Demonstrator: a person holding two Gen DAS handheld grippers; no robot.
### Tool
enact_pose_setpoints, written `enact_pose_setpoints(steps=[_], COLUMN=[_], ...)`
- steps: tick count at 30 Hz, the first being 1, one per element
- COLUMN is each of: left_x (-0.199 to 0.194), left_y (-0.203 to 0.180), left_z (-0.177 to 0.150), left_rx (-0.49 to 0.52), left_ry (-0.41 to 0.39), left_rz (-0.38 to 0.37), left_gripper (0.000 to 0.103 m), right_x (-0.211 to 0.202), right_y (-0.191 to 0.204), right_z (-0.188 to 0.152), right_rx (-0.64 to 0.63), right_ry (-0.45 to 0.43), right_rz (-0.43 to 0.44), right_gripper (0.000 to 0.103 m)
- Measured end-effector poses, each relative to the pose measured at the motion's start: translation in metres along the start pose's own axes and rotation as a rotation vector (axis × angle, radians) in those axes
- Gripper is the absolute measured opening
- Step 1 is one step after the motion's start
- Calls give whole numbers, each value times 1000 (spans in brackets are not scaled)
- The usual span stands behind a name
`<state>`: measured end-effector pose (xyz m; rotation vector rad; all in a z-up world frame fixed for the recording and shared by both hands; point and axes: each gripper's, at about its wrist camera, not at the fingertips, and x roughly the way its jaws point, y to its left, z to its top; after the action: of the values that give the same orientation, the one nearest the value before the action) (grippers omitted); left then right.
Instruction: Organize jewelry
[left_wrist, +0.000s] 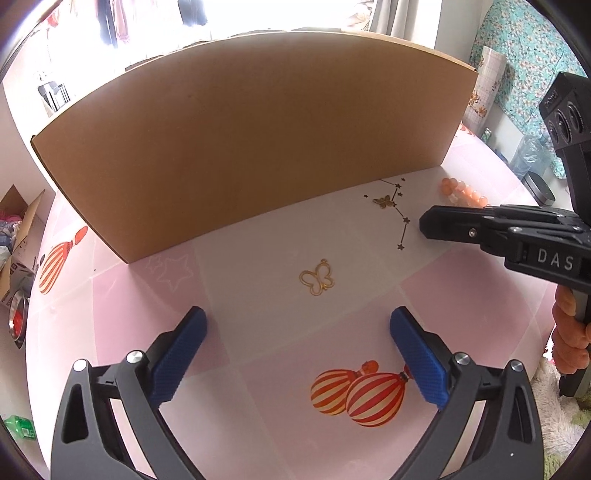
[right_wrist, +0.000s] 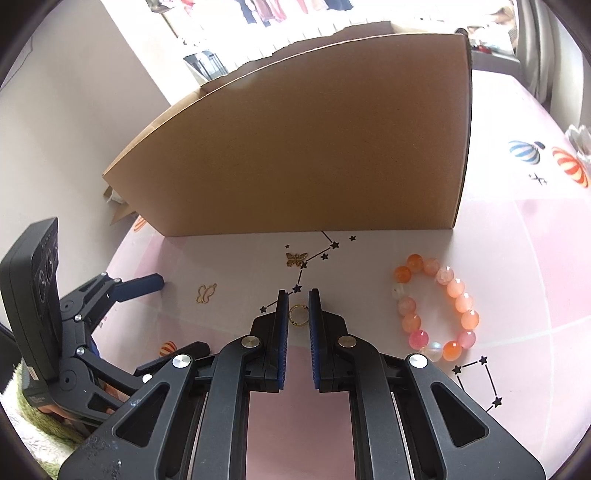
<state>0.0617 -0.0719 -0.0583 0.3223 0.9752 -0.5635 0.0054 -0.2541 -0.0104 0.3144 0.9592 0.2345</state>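
Note:
A gold outline butterfly charm (left_wrist: 317, 282) lies on the pink tablecloth ahead of my open left gripper (left_wrist: 298, 322), clear of its blue pads; it also shows in the right wrist view (right_wrist: 206, 293). A small gold ring (right_wrist: 298, 315) lies between the nearly closed jaws of my right gripper (right_wrist: 298, 300); contact with the pads is unclear. A darker gold butterfly charm (right_wrist: 296, 259) (left_wrist: 384, 201) lies near the box. An orange and pink bead bracelet (right_wrist: 436, 306) (left_wrist: 463, 192) lies to the right. My right gripper shows in the left wrist view (left_wrist: 428, 225).
A tall brown cardboard box (left_wrist: 243, 147) (right_wrist: 314, 147) stands upright right behind the jewelry. The round table's cloth (left_wrist: 258, 387) has balloon and star prints. Off the table's left edge are a carton (left_wrist: 18, 236) and a metal bowl (left_wrist: 16, 317).

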Motion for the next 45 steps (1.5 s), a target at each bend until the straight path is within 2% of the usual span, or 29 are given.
enact_pose_setpoints(steps=[5,10,14,22,24,27,32,34,41,43,45], left_x=[1,2,2,-3,-5,-10,-17,-16,-3,1,3], left_y=[-1,-1,-1,3,5,9,7,1,-6,-6,-6], left_z=[1,1,0,-6,-7,-7,1,5,19,21,22], left_rx=[-3,-3,0,25,28,27,66,78,107,99,98], left_ry=[10,9,4,-18,-32,-70,-119,-117,-66,-43,-38], left_rz=[2,1,-2,-26,-35,-74,-93,-98,-93,-89,-75], left_gripper=[98,98,98,97,97,88,74,65,49,40,36], right_x=[-1,-5,-5,5,5,5,4,11,10,10,10], right_y=[2,5,15,27,27,29,22,25,10,5,1], right_z=[2,2,-1,1,2,2,3,7,11,12,12], right_rx=[-23,-79,-191,-319,-337,-361,-336,-327,-293,-287,-281], right_ry=[3,18,33,69,78,84,89,88,80,78,76], right_rz=[17,-15,-80,-162,-164,-172,-158,-155,-129,-120,-112], right_gripper=[28,30,29,10,10,9,9,9,9,9,9])
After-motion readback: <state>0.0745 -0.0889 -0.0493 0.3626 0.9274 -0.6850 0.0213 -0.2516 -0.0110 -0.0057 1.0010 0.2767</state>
